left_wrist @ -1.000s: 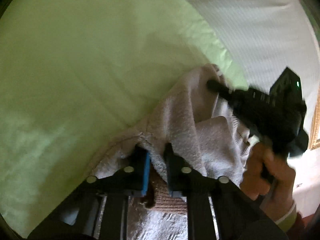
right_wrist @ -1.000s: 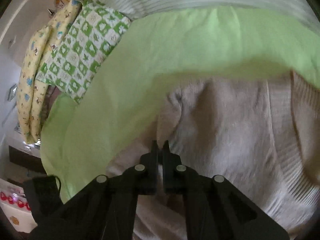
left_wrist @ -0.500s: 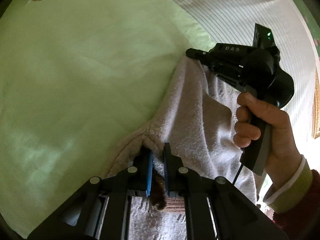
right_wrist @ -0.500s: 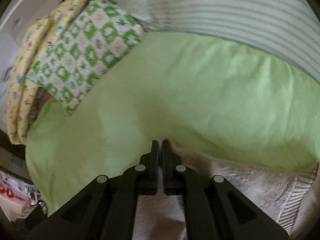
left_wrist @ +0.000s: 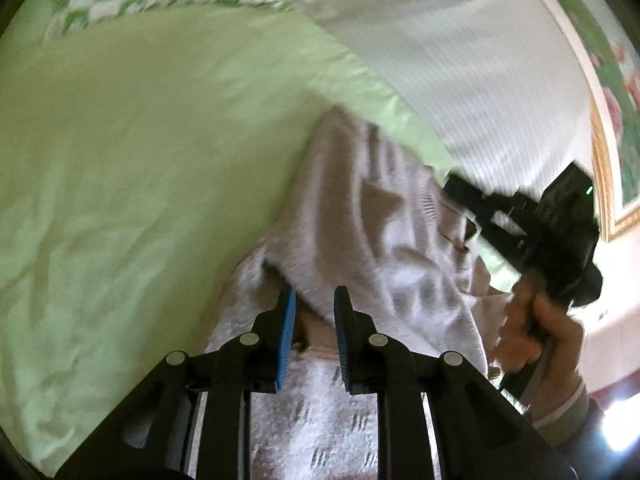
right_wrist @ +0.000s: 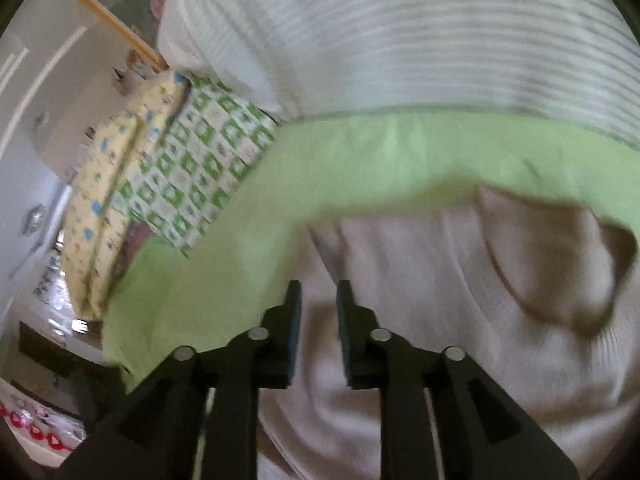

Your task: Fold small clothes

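A small beige knit garment [left_wrist: 372, 232] lies rumpled on a light green sheet [left_wrist: 140, 168]. My left gripper [left_wrist: 314, 304] is open, its jaws apart over a fold of the garment near its edge. In the right wrist view the same garment [right_wrist: 460, 300] spreads across the lower right, with a folded-over flap [right_wrist: 560, 264] at the far right. My right gripper [right_wrist: 318, 300] is open just above the garment's left edge. The right gripper also shows in the left wrist view [left_wrist: 532, 224], held by a hand, away from the cloth.
A white striped duvet [right_wrist: 400, 40] lies beyond the green sheet [right_wrist: 360, 168]. A green-checked pillow [right_wrist: 192, 176] and a yellow patterned one [right_wrist: 116, 184] lie at the left. A framed picture [left_wrist: 612, 120] hangs at the right.
Both grippers have opened and let go of the garment. The right gripper has pulled back to the right, off the far corner. The garment now lies slack on the sheet.
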`<state>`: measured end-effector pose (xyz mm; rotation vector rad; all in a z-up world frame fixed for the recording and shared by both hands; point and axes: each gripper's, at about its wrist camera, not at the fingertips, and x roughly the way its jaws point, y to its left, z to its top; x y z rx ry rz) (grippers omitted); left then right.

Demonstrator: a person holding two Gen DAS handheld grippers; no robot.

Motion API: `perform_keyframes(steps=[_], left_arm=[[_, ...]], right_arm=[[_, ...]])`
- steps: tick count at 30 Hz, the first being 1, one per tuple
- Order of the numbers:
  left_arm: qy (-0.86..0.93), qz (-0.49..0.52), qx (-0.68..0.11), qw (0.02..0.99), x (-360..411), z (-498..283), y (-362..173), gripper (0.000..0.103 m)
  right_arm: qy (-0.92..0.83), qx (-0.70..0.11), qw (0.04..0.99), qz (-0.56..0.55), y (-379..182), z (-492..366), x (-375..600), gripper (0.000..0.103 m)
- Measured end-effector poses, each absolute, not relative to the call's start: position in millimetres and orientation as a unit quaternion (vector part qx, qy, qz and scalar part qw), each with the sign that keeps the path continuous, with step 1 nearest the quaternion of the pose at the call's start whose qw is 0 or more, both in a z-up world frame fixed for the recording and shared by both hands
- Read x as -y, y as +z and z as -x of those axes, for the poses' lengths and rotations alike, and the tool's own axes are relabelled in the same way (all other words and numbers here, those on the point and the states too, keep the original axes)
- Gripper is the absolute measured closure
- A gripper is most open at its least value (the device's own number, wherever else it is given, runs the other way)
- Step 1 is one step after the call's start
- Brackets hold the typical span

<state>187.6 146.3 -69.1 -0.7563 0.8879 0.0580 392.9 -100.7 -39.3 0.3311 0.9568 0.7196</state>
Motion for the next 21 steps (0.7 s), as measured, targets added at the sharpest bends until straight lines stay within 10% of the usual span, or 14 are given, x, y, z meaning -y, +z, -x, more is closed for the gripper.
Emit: perform_keyframes(steps=[10, 21], left_arm=[[0.034, 0.259, -0.485, 0.834, -119, -250, -91, 0.077], [0.047, 0.268, -0.494, 0.826, -136, -223, -92, 0.067]], right_arm=[[0.199, -0.527, 0.808, -0.173, -104, -362, 116, 0.082], [0.018, -0.438, 0.868, -0.232, -74, -247, 279, 0.073]])
